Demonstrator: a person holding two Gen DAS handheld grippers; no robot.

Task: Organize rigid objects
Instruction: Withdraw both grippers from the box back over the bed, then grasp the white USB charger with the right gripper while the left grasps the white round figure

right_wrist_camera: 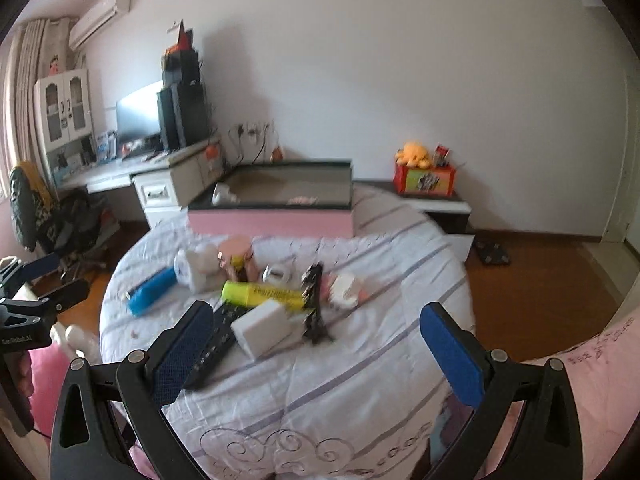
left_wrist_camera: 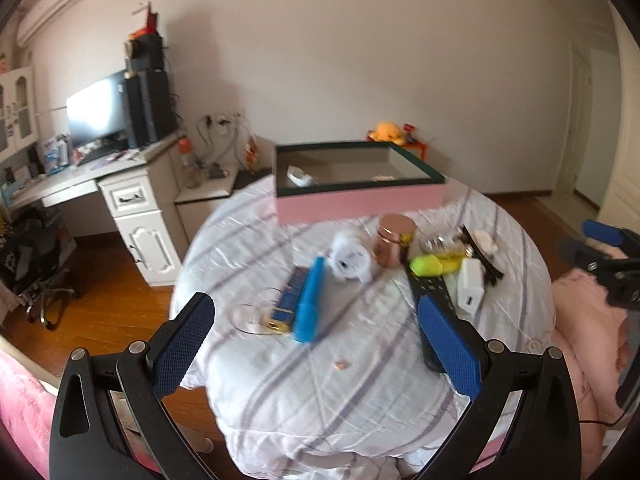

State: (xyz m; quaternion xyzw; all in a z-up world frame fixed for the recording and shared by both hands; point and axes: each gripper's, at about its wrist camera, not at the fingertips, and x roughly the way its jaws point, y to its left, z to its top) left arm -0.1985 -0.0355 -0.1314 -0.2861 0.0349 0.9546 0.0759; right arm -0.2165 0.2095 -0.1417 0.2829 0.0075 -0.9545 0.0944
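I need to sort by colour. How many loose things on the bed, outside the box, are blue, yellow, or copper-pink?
Blue: 2, the blue case and blue box
Yellow: 1, the highlighter
Copper-pink: 1, the cup
Total: 4

The right gripper (right_wrist_camera: 316,344) hangs with its blue-padded jaws spread wide above a round bed covered by a striped white quilt (right_wrist_camera: 360,368). Between and just beyond the jaws lie a white charger block (right_wrist_camera: 262,328), partly on a black remote (right_wrist_camera: 212,350), with a yellow highlighter (right_wrist_camera: 262,294) behind it, a black Eiffel Tower model (right_wrist_camera: 314,304) to its right and a blue case (right_wrist_camera: 154,290) off to the left. At the far edge of the bed sits an open pink box (right_wrist_camera: 272,220), and the left gripper (right_wrist_camera: 44,280) shows at the left border, its jaws apart.
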